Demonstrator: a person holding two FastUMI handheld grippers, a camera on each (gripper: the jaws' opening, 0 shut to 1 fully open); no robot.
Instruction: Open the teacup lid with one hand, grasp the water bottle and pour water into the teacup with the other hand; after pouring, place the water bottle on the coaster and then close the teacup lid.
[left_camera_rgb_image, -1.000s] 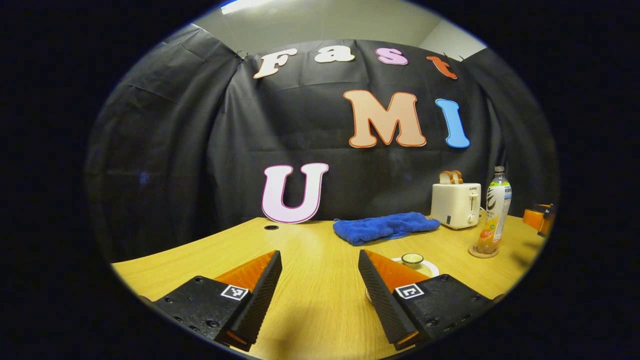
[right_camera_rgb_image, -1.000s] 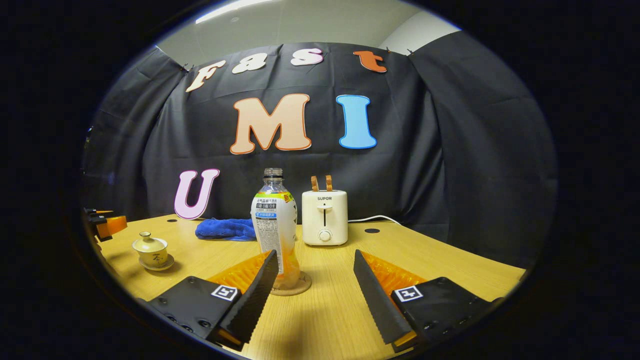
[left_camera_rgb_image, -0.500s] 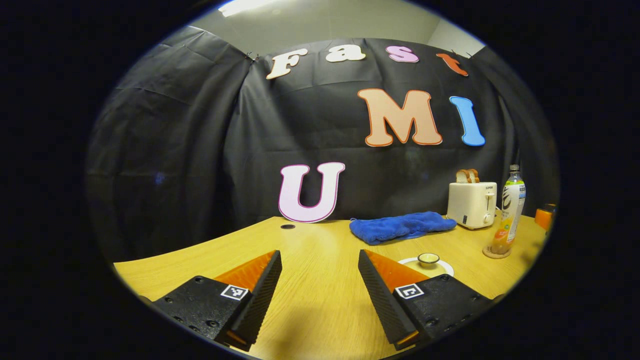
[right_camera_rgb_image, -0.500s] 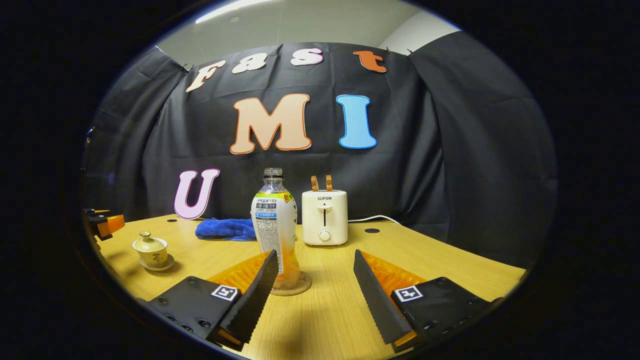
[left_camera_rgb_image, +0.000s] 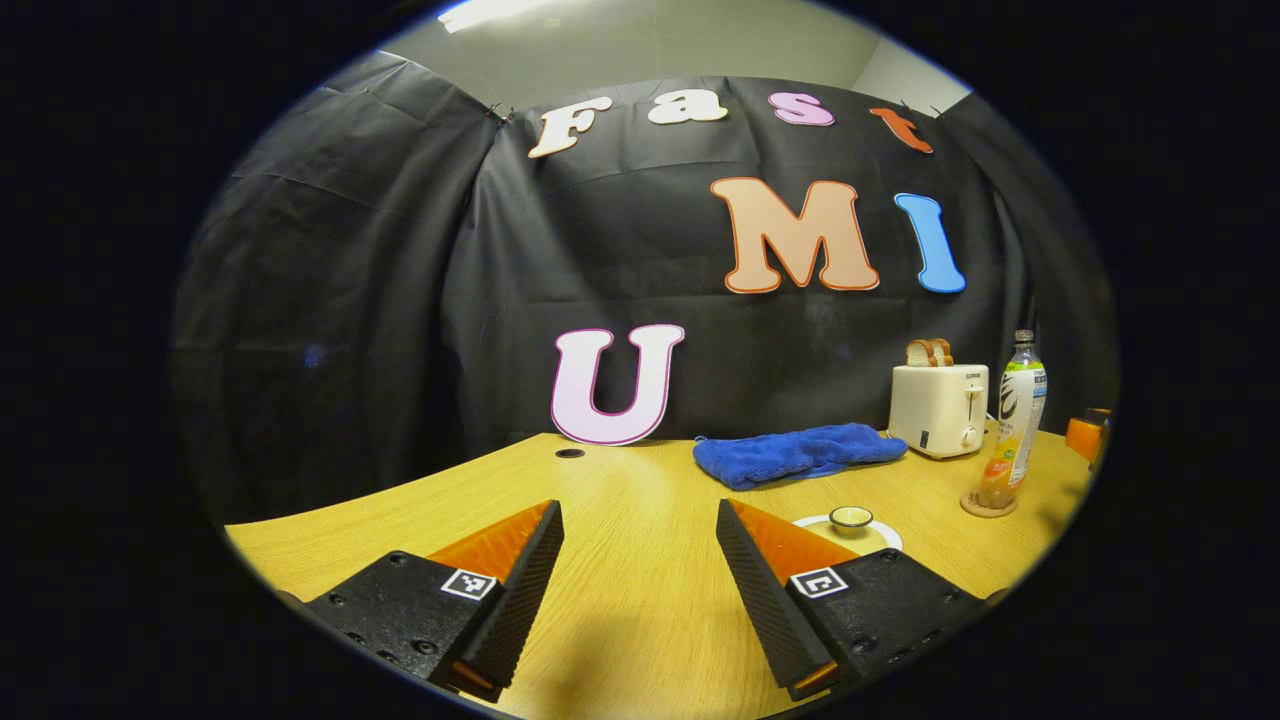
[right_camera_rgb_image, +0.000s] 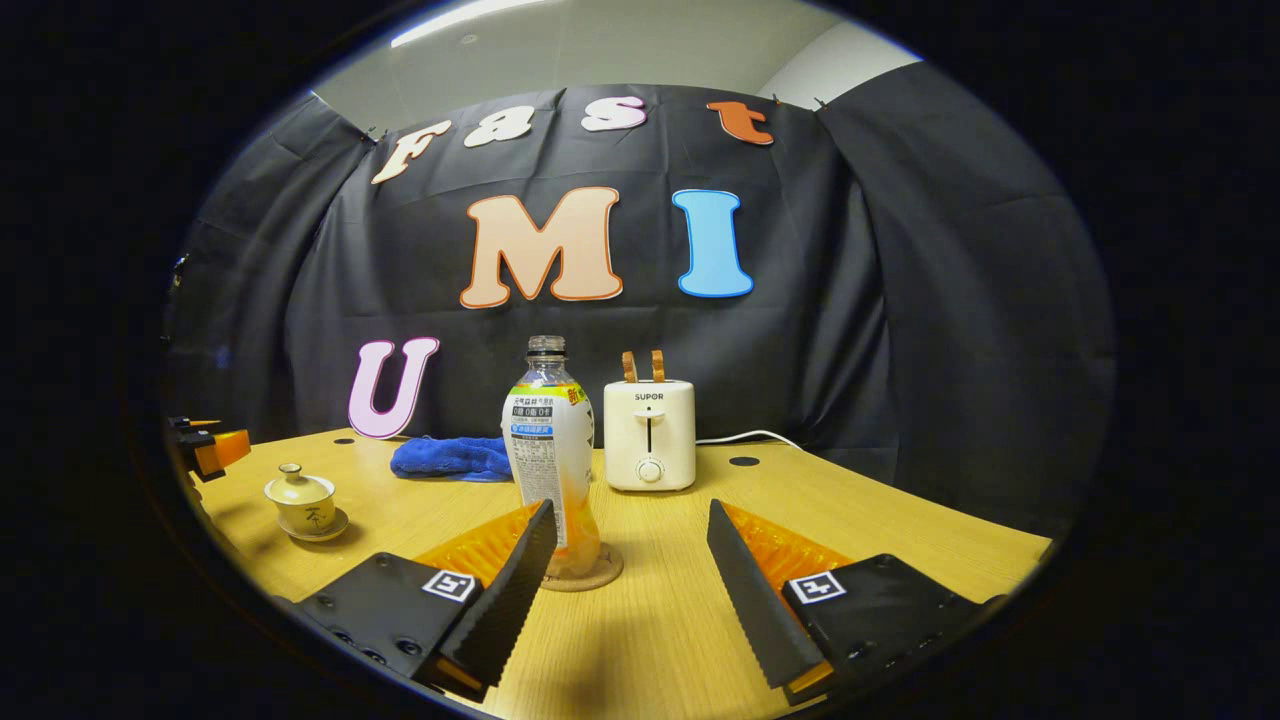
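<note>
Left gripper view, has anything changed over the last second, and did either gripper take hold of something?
The left gripper swung to its own left: the teacup, blue towel, toaster and water bottle slid rightward in its view, then eased back slightly. Nothing was grasped or released. The right gripper held open before the water bottle on its coaster; the teacup lid stayed on.

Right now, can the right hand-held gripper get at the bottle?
Probably yes. The bottle stands upright on its coaster just ahead of the open right hand-held gripper, a little toward its left finger. Nothing lies between them; the toaster sits farther back.
</note>
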